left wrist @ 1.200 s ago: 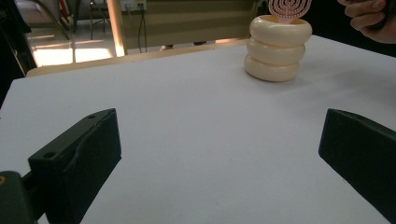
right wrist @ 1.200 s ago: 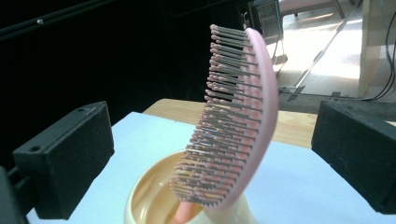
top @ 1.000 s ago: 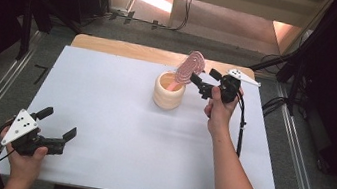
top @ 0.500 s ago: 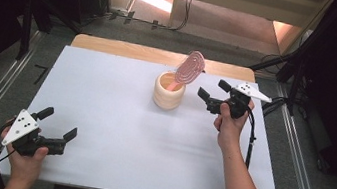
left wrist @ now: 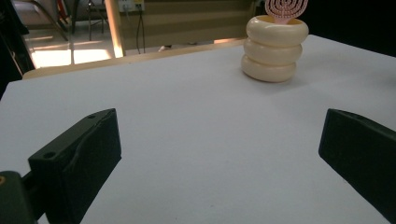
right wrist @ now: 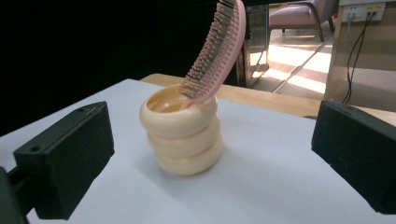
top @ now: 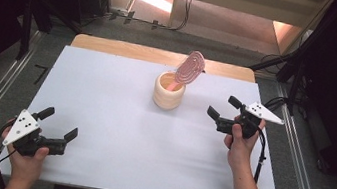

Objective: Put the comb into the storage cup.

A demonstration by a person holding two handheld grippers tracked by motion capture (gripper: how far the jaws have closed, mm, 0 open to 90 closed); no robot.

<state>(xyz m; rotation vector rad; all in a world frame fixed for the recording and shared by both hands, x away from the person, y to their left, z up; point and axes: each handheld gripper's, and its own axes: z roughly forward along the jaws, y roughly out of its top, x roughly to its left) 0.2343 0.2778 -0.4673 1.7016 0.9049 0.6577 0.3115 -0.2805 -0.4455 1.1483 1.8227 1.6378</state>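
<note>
The left gripper (top: 56, 127) is held low near the table's (top: 117, 117) near-left corner, jaws spread wide. The right gripper (top: 221, 113) is held over the table's right side, jaws parted, nothing gripped.

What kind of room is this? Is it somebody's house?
Probably not a house; it looks like a studio or lab set up for recording. A plain white table stands among dark stands and floor cables, and a person holds a tool in each hand.

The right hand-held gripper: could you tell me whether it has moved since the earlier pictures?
Yes. The right hand-held gripper has drawn back from the cream holder, toward the table's right edge.
</note>
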